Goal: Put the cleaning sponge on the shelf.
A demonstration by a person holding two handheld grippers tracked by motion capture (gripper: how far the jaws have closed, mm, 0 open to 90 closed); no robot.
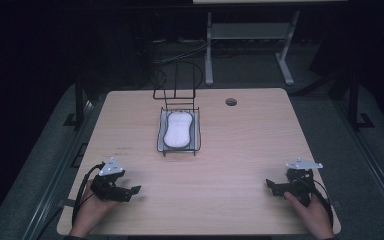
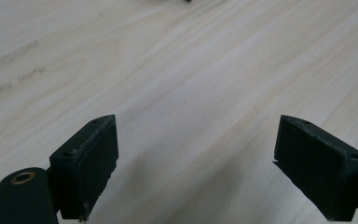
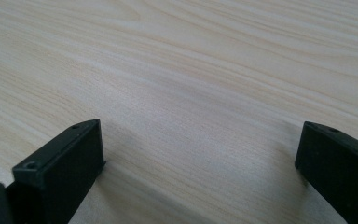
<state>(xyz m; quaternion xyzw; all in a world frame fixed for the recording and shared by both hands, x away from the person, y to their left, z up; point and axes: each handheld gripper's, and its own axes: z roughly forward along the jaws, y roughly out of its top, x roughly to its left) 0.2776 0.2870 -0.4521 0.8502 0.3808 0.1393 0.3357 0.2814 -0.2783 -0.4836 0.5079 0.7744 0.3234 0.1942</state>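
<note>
- We held the left gripper (image 1: 130, 191) near the desk's (image 1: 240, 150) front left corner, jaws spread wide with nothing between them but bare pale wood grain.
- Our right gripper (image 1: 271, 186) sat near the front right corner, jaws likewise wide apart and empty.
- A black wire basket (image 1: 179, 131) stood toward the back edge, midway across, well apart from both grippers, tall handle at its far end.
- Inside lay a white, soft-looking, peanut-shaped sponge (image 1: 177, 129).
- A round hole (image 1: 231, 102) pierced the desk beside the basket.
</note>
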